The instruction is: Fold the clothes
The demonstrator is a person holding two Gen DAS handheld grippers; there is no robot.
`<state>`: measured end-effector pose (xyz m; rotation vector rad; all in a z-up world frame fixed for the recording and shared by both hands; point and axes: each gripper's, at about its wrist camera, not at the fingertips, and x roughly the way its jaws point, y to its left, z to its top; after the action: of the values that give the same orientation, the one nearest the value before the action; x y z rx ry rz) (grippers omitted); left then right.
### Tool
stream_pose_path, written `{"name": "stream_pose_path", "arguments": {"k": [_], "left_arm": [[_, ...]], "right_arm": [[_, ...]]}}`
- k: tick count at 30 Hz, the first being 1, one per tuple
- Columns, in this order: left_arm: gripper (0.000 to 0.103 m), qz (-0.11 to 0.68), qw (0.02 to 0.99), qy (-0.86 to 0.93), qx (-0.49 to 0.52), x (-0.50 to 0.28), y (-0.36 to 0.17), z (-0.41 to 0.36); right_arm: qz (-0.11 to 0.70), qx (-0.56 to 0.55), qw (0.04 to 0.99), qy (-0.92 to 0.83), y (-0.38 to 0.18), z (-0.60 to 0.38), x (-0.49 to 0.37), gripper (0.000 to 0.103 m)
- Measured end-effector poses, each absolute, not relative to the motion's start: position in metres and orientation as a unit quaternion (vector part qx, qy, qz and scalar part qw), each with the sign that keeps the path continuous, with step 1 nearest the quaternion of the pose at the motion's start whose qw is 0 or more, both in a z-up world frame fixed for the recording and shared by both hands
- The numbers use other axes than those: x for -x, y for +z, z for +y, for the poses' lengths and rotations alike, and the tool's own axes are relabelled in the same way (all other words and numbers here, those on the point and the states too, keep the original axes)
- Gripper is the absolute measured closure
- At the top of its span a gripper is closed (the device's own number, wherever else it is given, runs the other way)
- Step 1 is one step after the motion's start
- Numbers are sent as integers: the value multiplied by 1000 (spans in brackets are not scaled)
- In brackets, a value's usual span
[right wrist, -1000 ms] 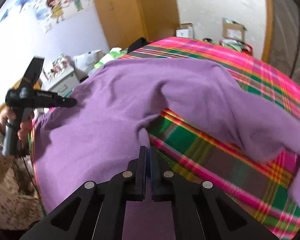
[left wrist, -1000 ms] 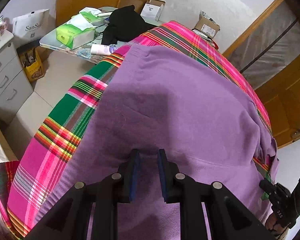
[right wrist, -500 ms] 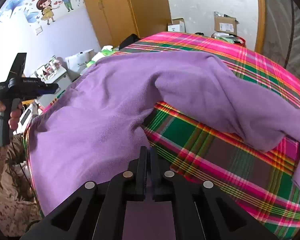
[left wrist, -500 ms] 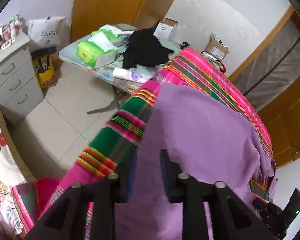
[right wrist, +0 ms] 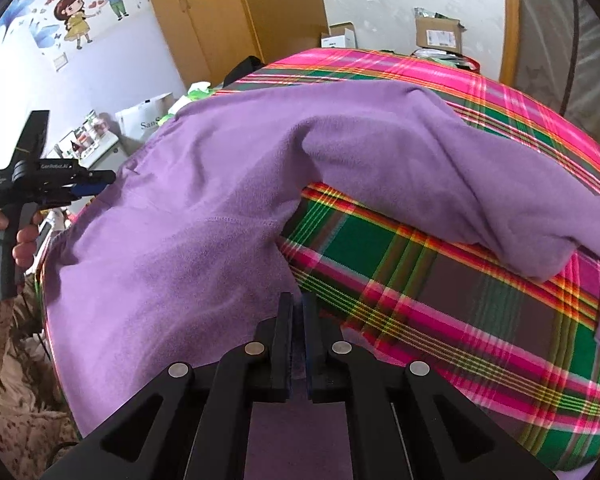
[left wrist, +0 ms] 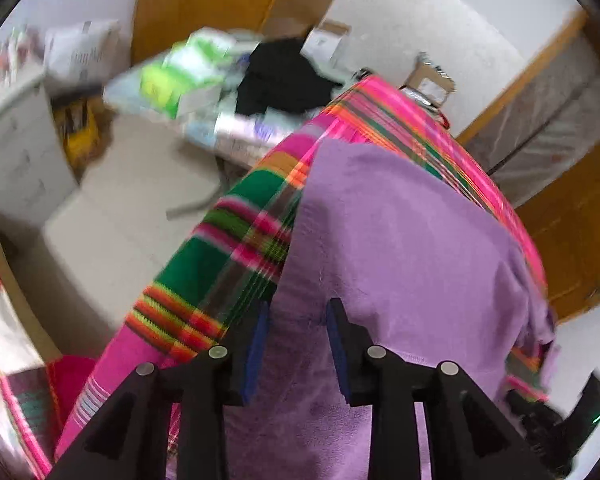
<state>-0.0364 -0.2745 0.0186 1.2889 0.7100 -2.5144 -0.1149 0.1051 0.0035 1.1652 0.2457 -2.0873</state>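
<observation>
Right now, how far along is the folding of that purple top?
Barely begun. The purple top lies spread across the plaid bedspread, and its sleeve is still stretched out, unfolded. In hand: the right gripper pinches the top's edge with jaws shut, while the left gripper hovers open above the fabric. Every fold is still left.

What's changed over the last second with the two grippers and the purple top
The left gripper has lifted up and off the purple top; its jaws, fairly close together a second ago, now stand wide apart with nothing between them. The top now lies smoother across the plaid bedspread. The right gripper stays clamped on the top's near edge, and the sleeve still lies across the plaid.
</observation>
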Motion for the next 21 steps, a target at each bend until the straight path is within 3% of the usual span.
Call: {"name": "stream_pose_path", "arguments": {"k": [3,10,21], "left_arm": [[79,207,115,-879,-414,32,27,-256],[79,111,100,-909,-388,25,34,-207],[80,185,-19,-883,-432,10,9,-209]], "right_arm": [[97,-456,356,-810,2,102,115,96],[101,-461,343,-812,1,97,114,96],[104,-461,326,-819,1,93,116,96]]}}
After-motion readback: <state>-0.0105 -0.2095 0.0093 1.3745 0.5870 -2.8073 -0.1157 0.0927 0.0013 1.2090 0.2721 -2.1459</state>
